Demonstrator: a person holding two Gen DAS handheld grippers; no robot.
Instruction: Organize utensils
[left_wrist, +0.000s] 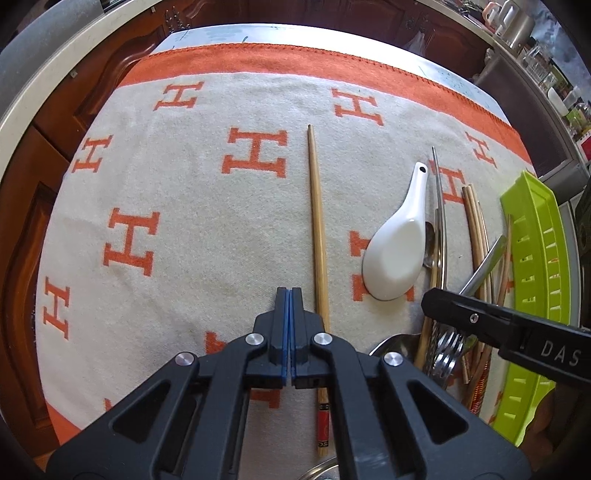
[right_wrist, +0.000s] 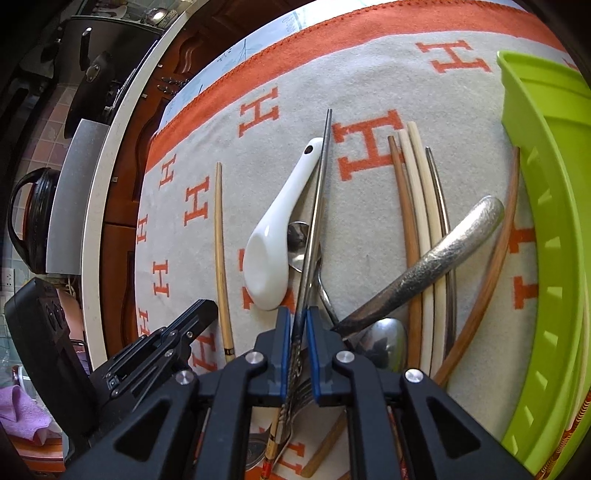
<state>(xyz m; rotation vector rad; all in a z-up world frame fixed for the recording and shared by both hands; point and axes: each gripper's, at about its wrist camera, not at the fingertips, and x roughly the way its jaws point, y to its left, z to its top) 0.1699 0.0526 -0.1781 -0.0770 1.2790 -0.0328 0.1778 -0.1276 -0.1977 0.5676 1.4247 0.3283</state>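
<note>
While the left gripper (left_wrist: 289, 295) sits shut and empty beside a wooden chopstick (left_wrist: 317, 221), the right gripper (right_wrist: 295, 317) pinches a metal chopstick (right_wrist: 320, 184) running lengthwise ahead.

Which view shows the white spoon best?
The left wrist view: the white spoon lies fully unobstructed on the cloth, handle hole to bowl. In the right wrist view the spoon is also whole, but a metal chopstick crosses beside its handle.
</note>
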